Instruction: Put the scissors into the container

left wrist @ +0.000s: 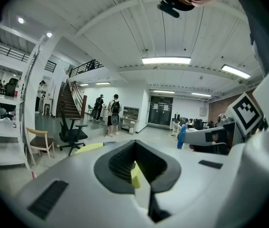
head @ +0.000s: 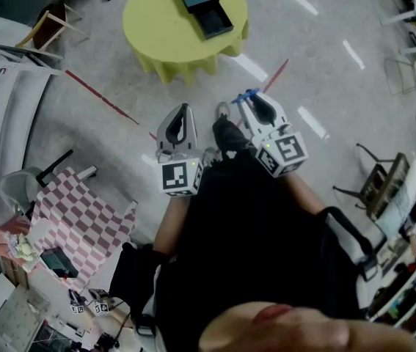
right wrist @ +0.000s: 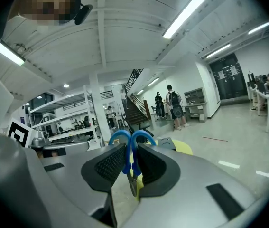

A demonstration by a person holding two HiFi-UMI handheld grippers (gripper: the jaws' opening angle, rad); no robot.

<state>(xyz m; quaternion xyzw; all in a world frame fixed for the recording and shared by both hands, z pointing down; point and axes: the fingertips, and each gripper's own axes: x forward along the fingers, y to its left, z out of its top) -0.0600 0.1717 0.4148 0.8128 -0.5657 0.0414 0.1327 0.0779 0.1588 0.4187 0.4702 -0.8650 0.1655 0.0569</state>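
Scissors (right wrist: 123, 137) are sitting clamped in the right gripper (right wrist: 132, 161). The jaws are closing on the blue handle shanks just below the two loops, with the loops poking out past the jaw tips. The blade end is pointing back toward the gripper body. In the head view only a bit of blue is showing at the tip of the right gripper (head: 255, 103), where the scissors (head: 248, 94) are sticking out.

Left gripper (left wrist: 135, 148) is carrying nothing, pads pressed together, only a sliver of yellow showing through between them. In the head view the left gripper (head: 183, 110) is hanging just beside the right one, both pointing forward over bare floor.

Container (head: 202, 4), a dark teal box with its tray pulled partly out, is lying on a round yellow table (head: 156, 28) well ahead of both gripper tips, so the scissors are well apart from it. A red tape line (head: 101, 97) is running across the floor between the grippers and the table. A pink checked cloth (head: 83, 218) is lying behind and to the left of the left gripper.
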